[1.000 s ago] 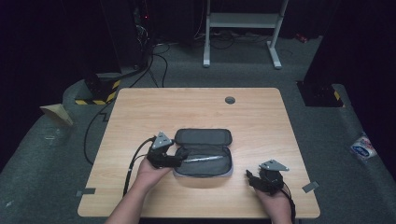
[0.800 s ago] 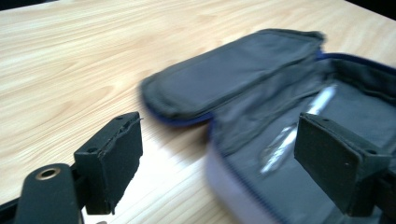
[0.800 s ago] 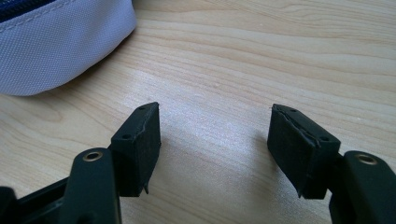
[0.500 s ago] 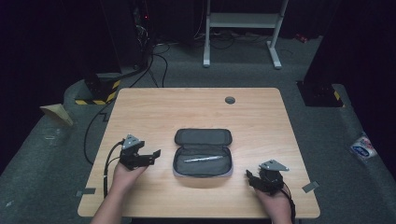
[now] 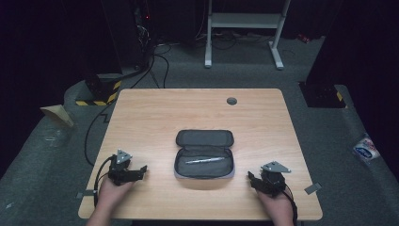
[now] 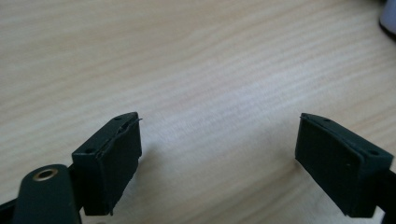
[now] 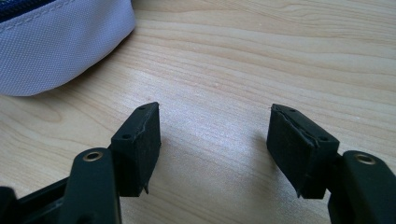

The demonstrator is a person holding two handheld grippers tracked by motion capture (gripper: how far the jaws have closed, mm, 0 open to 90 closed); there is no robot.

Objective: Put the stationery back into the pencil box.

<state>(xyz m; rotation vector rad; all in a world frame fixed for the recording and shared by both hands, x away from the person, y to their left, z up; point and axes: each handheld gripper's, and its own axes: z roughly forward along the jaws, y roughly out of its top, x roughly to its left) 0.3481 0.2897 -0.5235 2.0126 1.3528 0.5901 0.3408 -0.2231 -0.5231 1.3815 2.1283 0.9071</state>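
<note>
Centrally on the counter (image 5: 141, 113): grey pouch (image 5: 204, 153), lid open, pen (image 5: 204, 160) lying inside. Left tongs (image 5: 140, 170) and right tongs (image 5: 250, 177) rest well apart either side, both spread, pinching nothing. Likely next: closing; steady one end, draw zip evenly.

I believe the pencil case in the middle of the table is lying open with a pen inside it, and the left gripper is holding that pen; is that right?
Not quite. The pencil case does lie open with the pen inside, but the left gripper holds nothing. It rests on the table apart from the case, and the left gripper view shows its jaws spread wide over bare wood.
</note>
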